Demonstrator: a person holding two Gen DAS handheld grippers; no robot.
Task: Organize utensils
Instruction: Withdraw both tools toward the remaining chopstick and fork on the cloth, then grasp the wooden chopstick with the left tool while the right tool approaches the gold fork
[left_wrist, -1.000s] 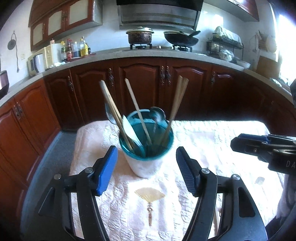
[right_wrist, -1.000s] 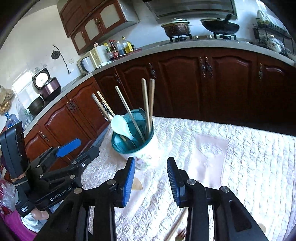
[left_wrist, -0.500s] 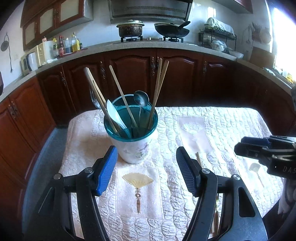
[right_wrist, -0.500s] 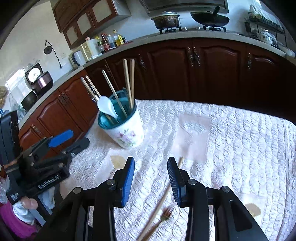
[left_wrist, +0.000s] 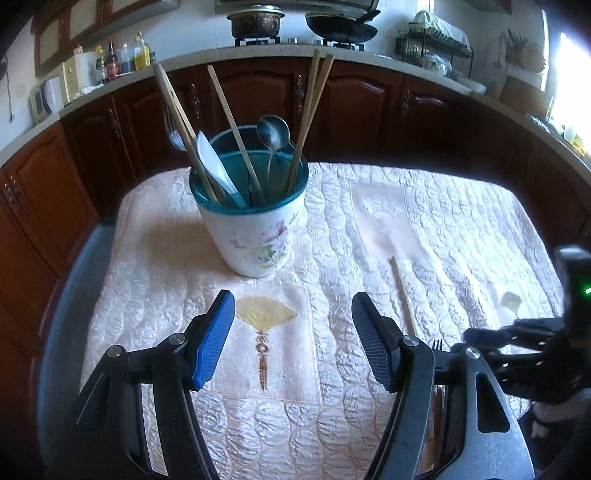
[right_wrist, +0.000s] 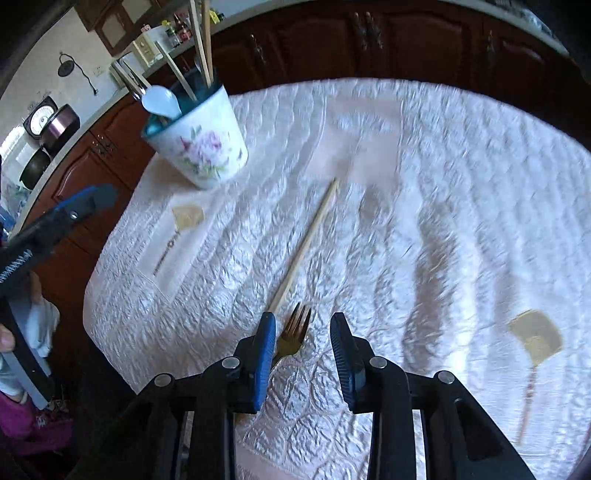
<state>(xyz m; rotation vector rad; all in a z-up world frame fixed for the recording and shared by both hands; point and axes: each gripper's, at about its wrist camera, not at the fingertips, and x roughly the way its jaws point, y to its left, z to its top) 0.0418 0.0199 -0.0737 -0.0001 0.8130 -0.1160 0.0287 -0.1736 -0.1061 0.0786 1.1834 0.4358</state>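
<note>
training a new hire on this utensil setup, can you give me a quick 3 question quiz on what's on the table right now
1. True or false: the fork is already inside the floral cup.
2. Which loose item lies on the quilted cloth just beyond the fork?
A. a metal ladle
B. a single wooden chopstick
C. a white spoon
3. Fill in: the right tongs are ____ and hover over the fork, not yet gripping it.

Key: 1 false; 2 B; 3 open. The left tongs are open too, facing the cup.
</note>
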